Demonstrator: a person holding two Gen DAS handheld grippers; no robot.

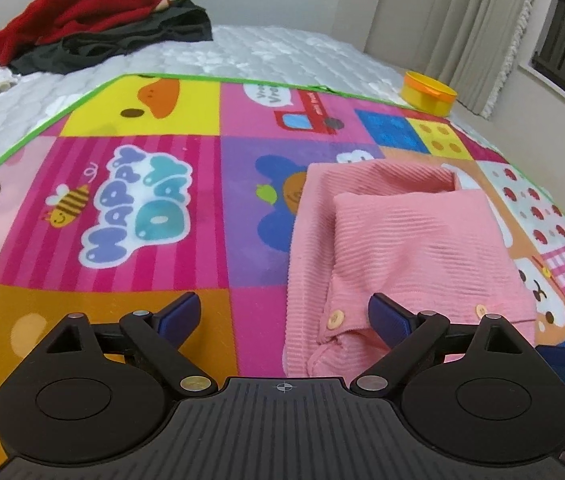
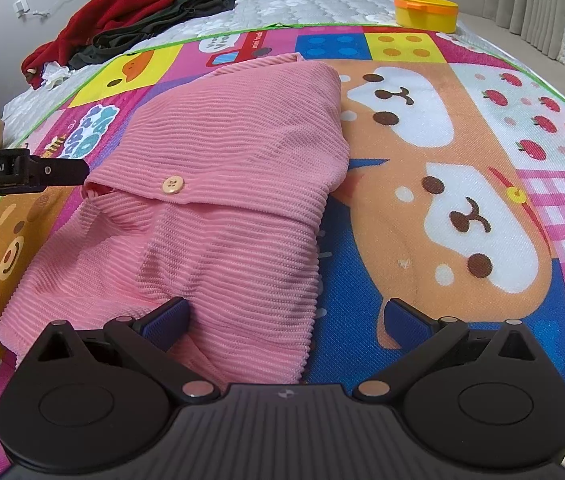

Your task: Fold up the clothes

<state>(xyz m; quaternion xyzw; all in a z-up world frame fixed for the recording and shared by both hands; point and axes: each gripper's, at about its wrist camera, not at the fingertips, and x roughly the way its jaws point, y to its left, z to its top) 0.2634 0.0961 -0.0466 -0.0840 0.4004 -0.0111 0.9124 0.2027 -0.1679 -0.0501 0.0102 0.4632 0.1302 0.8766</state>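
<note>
The pink ribbed knit garment with pale round buttons [image 2: 218, 200] lies already gathered into a compact packet, with layers turned over one another and a buttoned edge crossing its middle, so the folding of this piece looks mostly done; the near hem is still loose and uneven, and a final fold or a tidying seems left. It sits just ahead of the right tongs [image 2: 286, 312], whose jaws are spread with nothing held, the left pad touching or just above the near cloth. From the left tongs [image 1: 284, 310] it lies ahead and to the right; these jaws are spread too, and empty.

Far ahead and to the left of both tongs, a heap of dark red fleece and black clothing [image 1: 82, 24] waits unfolded, so more of the task probably remains.

The garment rests on a bright cartoon-printed play mat with a green border [image 1: 122, 200], spread over a white quilted mattress [image 1: 274, 56]. A yellow round plastic container [image 2: 426, 12] stands at the mat's far right edge. Pale curtains [image 1: 470, 24] hang beyond.
</note>
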